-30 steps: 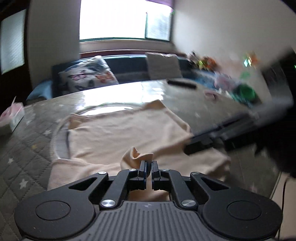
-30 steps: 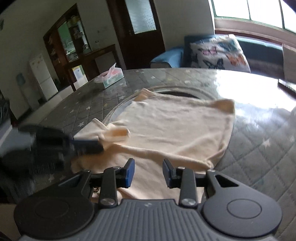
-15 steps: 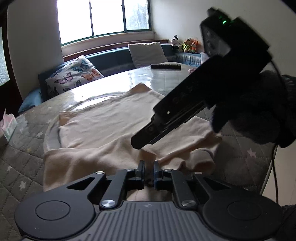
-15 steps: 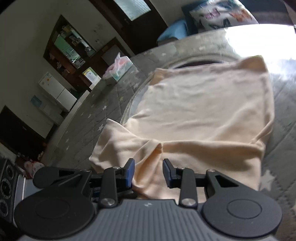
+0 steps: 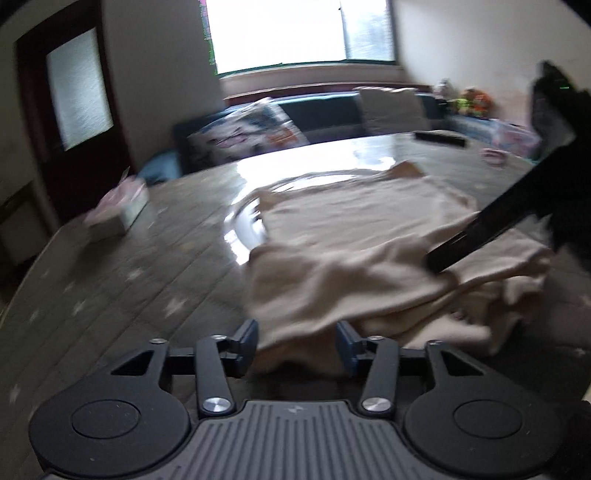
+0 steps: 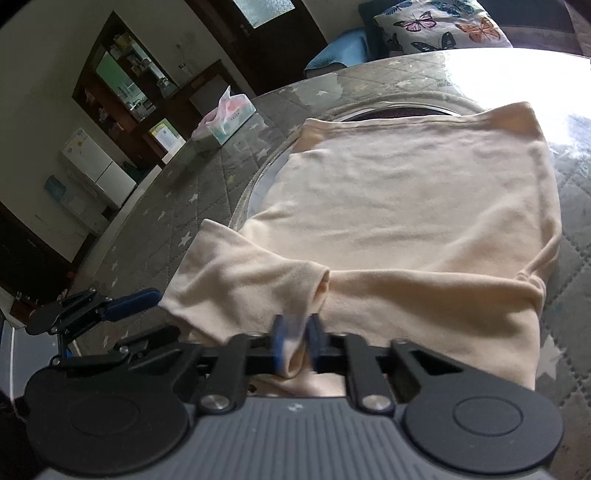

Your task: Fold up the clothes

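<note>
While both tools hang low over the near edge, this is how the room lies:

Table (image 6: pixel 221 173): round and wide, under a grey quilted cover with pale stars and a glass ring set in the middle; the far half glares with window light.

Shirt (image 6: pixel 406 206): cream, spread flat over the table's middle and toward the near edge, its body smooth, a sleeve folded in at the near left and the near hem bunched in soft creases.

Cushion (image 6: pixel 443 26): butterfly print, on the dark bench beyond the table.

Tissue box (image 6: pixel 225 122): on the table's far left, well apart from the shirt, a tissue sticking up.

Right gripper (image 6: pixel 295 339): blue pads together on a fold of the shirt's near edge, having just been closing; the cloth is pinched between them and dips below the pads.

Left gripper (image 5: pixel 295 339): jaws apart, having just been opening; the shirt's near left edge lies between the pads, but they do not press on it. From the right gripper's side it shows at the lower left, just beside the sleeve.

Remote (image 5: pixel 439 138): dark bar on the table's far side, blurred.
</note>
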`<state>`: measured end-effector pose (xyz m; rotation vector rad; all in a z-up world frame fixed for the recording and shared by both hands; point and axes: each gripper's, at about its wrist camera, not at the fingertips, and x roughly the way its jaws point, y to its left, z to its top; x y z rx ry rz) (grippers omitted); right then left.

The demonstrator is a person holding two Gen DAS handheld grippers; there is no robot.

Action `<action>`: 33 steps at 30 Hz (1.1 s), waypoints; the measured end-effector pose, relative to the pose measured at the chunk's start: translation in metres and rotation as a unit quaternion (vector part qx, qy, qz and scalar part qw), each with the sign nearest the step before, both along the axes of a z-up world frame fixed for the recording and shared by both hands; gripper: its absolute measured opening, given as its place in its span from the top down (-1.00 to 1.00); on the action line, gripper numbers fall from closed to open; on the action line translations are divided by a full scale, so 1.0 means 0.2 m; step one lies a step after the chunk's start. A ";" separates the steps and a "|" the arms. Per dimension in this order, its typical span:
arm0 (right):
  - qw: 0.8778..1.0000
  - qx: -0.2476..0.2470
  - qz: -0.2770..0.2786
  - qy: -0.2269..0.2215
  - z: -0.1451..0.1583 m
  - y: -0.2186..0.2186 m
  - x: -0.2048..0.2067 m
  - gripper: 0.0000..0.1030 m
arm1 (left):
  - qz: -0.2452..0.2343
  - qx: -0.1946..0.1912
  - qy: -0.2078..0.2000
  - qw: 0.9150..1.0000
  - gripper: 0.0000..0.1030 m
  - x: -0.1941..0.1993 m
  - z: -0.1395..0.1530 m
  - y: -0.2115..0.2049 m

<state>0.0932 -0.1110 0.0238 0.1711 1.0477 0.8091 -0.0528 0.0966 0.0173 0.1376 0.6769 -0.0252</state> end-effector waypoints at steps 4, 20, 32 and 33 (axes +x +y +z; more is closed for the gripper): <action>1.000 0.019 -0.008 -0.017 0.08 -0.03 -0.01 0.92 | 0.012 -0.009 0.010 1.000 -0.19 -0.01 -0.03 0.02; 0.984 0.077 -0.043 -0.152 0.58 -0.28 -0.12 0.93 | 0.018 -0.001 0.007 1.000 -0.20 0.00 -0.07 -0.02; 0.991 -0.037 -0.092 -0.092 0.24 -0.51 -0.10 0.94 | 0.009 0.012 0.008 1.000 -0.13 -0.02 -0.06 -0.03; 0.991 -0.045 -0.091 -0.083 0.21 -0.51 -0.10 0.93 | 0.009 0.013 0.008 1.000 -0.12 -0.02 -0.06 -0.02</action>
